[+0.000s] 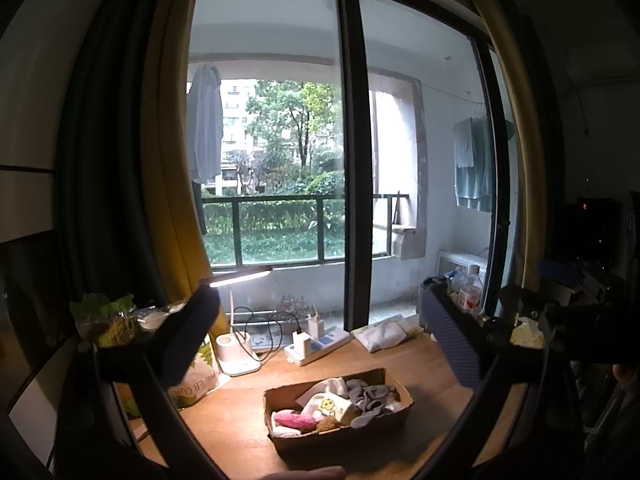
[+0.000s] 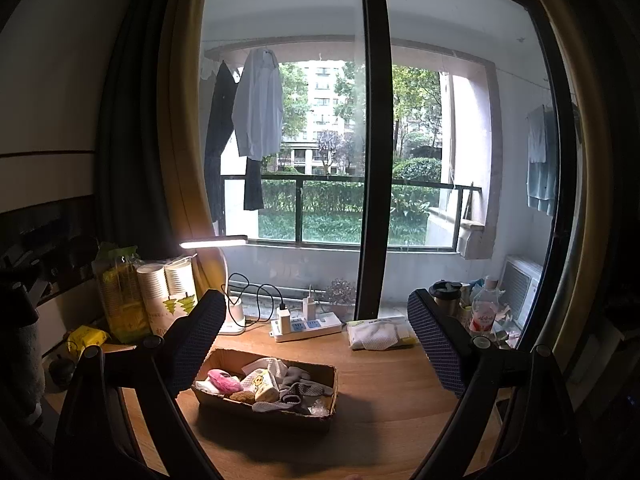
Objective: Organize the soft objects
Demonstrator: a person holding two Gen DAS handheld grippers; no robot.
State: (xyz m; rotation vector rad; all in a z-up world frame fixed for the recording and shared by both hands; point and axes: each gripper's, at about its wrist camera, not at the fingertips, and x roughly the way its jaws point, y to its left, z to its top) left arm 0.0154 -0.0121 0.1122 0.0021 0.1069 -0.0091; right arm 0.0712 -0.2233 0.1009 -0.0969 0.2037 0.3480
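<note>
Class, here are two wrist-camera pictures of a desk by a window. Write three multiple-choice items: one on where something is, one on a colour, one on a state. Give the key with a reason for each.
1. Where do the soft objects lie?
A. in the cardboard box
B. on the power strip
C. on the floor

2. What colour is the fuzzy item at the box's left end?
A. blue
B. pink
C. black

3. How is the desk lamp?
A. unplugged and dark
B. tipped over
C. switched on

Key:
1 A, socks and cloths are piled inside the cardboard box on the desk.
2 B, the fuzzy item is pink.
3 C, the desk lamp glows along its bar.
</note>
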